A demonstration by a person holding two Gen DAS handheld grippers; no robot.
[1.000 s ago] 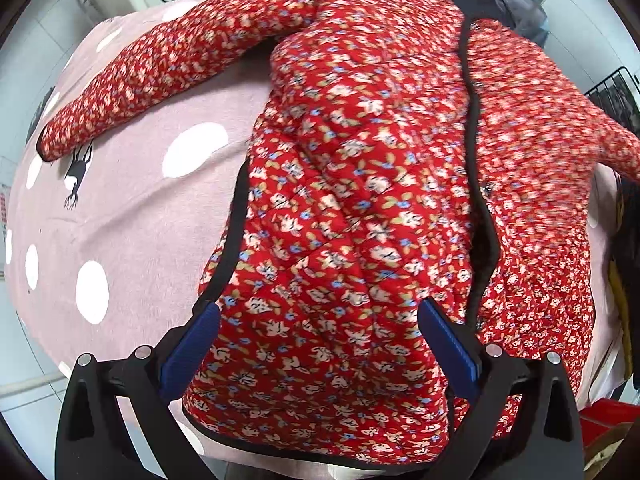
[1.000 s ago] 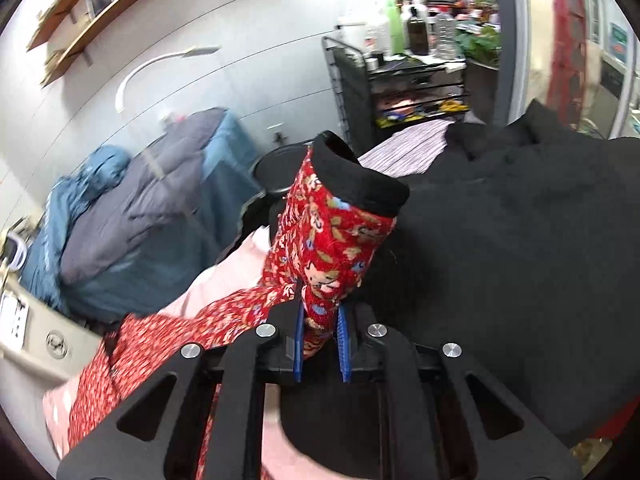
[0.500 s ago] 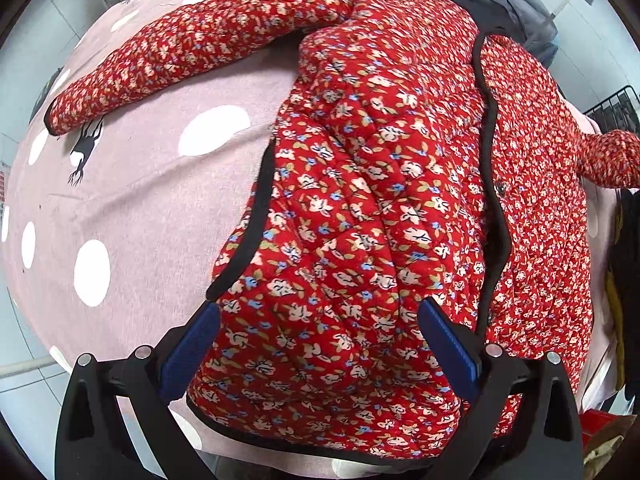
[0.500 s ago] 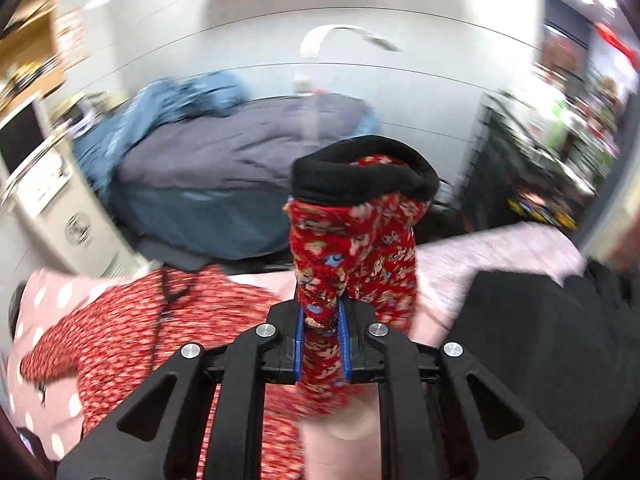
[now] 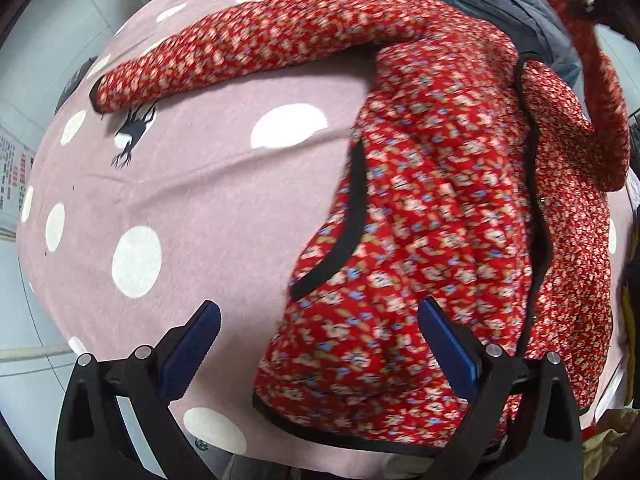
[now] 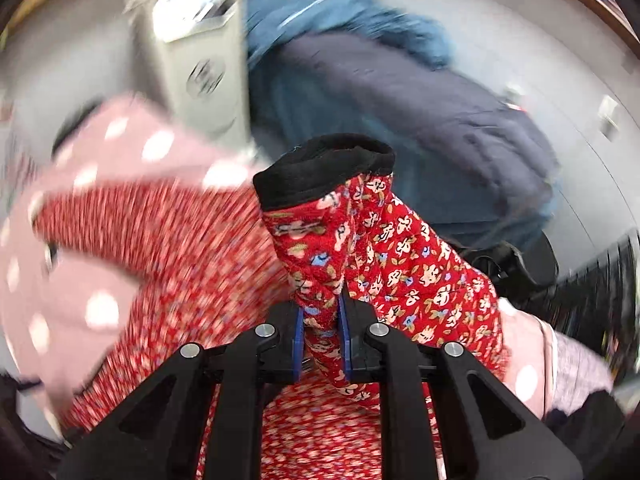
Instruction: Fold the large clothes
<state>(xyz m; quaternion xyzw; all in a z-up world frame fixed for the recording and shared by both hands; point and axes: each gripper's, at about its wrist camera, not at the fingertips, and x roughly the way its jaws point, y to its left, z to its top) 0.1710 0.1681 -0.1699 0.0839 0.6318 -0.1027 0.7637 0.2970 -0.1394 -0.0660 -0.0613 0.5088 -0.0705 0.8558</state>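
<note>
A red floral padded jacket (image 5: 440,208) with black trim lies on a pink polka-dot cloth (image 5: 192,200). Its left sleeve (image 5: 256,44) stretches out flat to the far left. My left gripper (image 5: 316,344) is open and empty, hovering over the jacket's near hem. My right gripper (image 6: 320,332) is shut on the jacket's right sleeve (image 6: 332,240) just below its black cuff (image 6: 320,168) and holds it up above the jacket body. That raised sleeve also shows in the left wrist view (image 5: 600,92) at the top right.
A heap of dark blue and grey clothes (image 6: 400,92) lies beyond the table. A white appliance (image 6: 200,52) stands at the back left. Dark clothes (image 5: 632,300) hang off the table's right side.
My right gripper has swung left with the sleeve, carrying it from the side over the jacket body. My left gripper has shifted left, off the hem's middle.
</note>
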